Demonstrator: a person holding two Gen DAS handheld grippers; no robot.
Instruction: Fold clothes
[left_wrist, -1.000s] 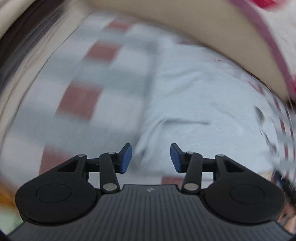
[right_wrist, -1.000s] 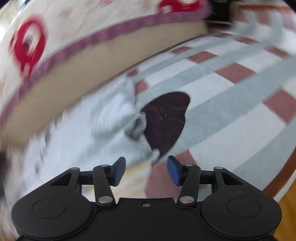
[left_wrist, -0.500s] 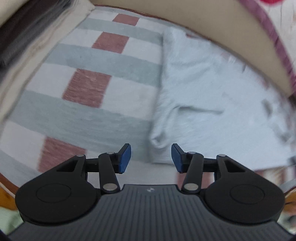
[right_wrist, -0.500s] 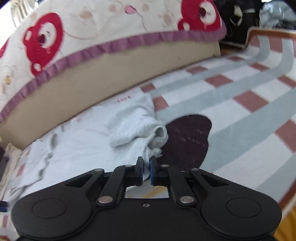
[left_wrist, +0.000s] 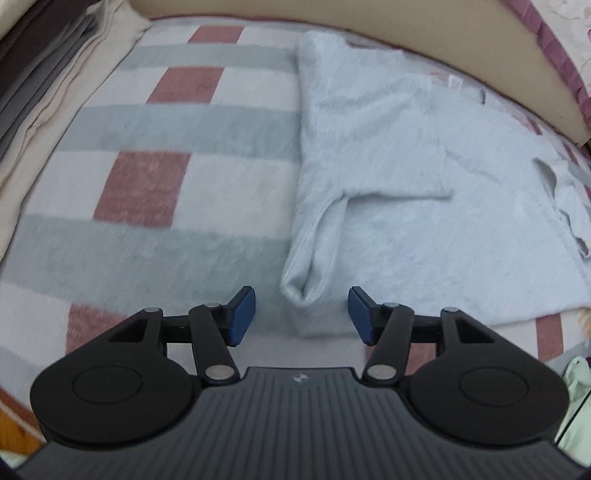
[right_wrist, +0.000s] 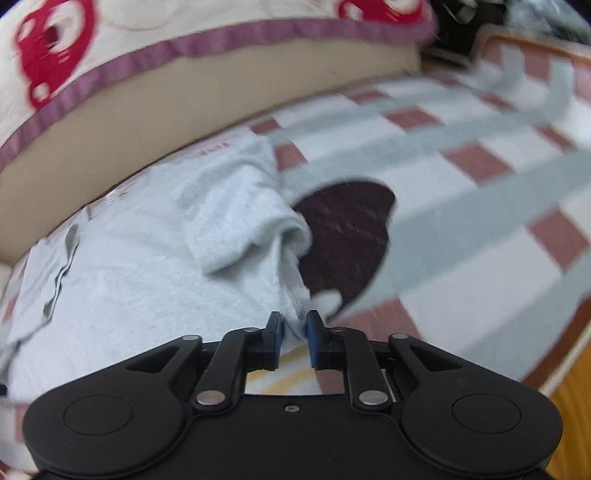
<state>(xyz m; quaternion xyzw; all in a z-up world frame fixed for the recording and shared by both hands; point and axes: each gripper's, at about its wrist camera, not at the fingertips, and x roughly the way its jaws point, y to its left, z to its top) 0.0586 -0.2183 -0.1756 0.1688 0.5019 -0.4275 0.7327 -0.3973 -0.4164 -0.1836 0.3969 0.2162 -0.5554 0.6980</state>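
Observation:
A pale blue fuzzy top (left_wrist: 388, 155) lies spread on a checked rug (left_wrist: 147, 184), its sleeve folded across the body. In the left wrist view the sleeve's cuff end (left_wrist: 304, 288) lies just ahead of and between the pads of my left gripper (left_wrist: 302, 314). Those jaws are opening and no pad touches the cloth. In the right wrist view the top (right_wrist: 147, 266) has a corner of its hem bunched between the pads of my right gripper (right_wrist: 293, 332). Those jaws stand narrow and are opening slightly, with the cloth filling the gap and touching both pads.
A mattress side (right_wrist: 184, 110) under a quilt with red bears and purple trim (right_wrist: 55, 48) borders the rug at the back. A dark maroon patch (right_wrist: 347, 236) lies beside the top. Stacked folded clothes (left_wrist: 37, 74) sit at the far left. Wooden floor (right_wrist: 569, 406) shows past the rug's edge.
My right gripper went from open to nearly closed on the top's hem, then widened a little. My left gripper sank toward the sleeve cuff and its jaws spread wider.

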